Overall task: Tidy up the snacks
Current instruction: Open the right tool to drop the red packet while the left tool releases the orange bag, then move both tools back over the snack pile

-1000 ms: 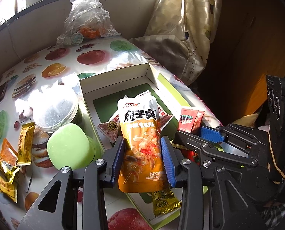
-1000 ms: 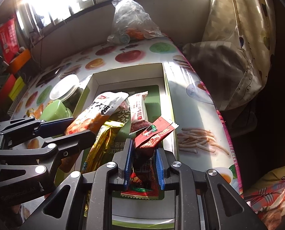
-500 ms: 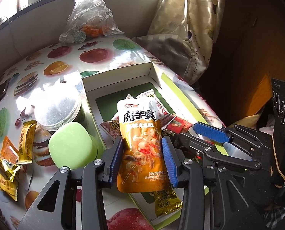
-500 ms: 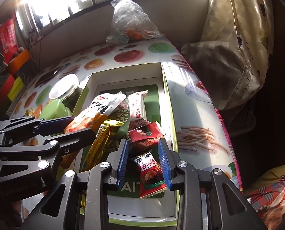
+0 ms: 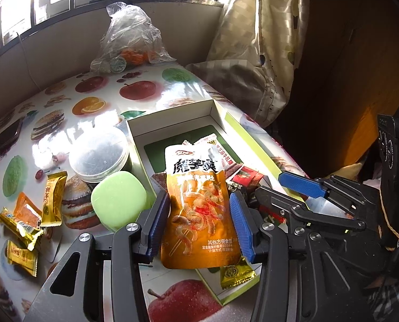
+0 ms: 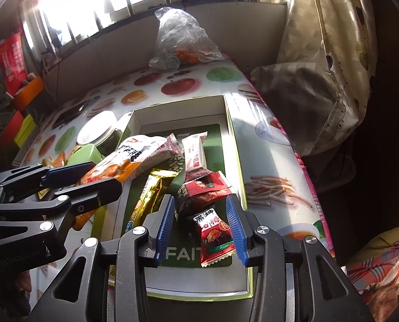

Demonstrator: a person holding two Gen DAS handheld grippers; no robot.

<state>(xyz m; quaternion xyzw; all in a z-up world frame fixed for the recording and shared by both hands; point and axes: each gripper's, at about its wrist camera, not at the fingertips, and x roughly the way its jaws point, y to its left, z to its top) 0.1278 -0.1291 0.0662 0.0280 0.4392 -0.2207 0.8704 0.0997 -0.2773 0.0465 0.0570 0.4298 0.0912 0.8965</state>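
Observation:
A white box with a green rim (image 5: 172, 119) (image 6: 178, 107) holds several snack packets. My left gripper (image 5: 199, 226) (image 6: 91, 178) straddles an orange pouch (image 5: 199, 206) (image 6: 111, 169) that lies across the box's left wall. Its jaws are opening, and the blue pads stand just off the pouch's edges. My right gripper (image 6: 200, 225) (image 5: 282, 190) hangs over the box's near end, its jaws also opening. A small red packet (image 6: 213, 237) lies loose on the box floor between its fingers. A dark red packet (image 6: 207, 190), a gold packet (image 6: 151, 196) and a white packet (image 6: 195, 155) lie further in.
Left of the box stand a green-lidded tub (image 5: 119, 204) and a clear-lidded jar (image 5: 100, 155). Several gold and orange packets (image 5: 52, 198) lie at the table's left. At the back sits a plastic bag (image 5: 129, 45). A curtain (image 5: 266, 53) hangs past the right edge.
Both grippers' jaws have widened. The right one let go of the red packets, which now lie in the box. The left one's pads came off the orange pouch.

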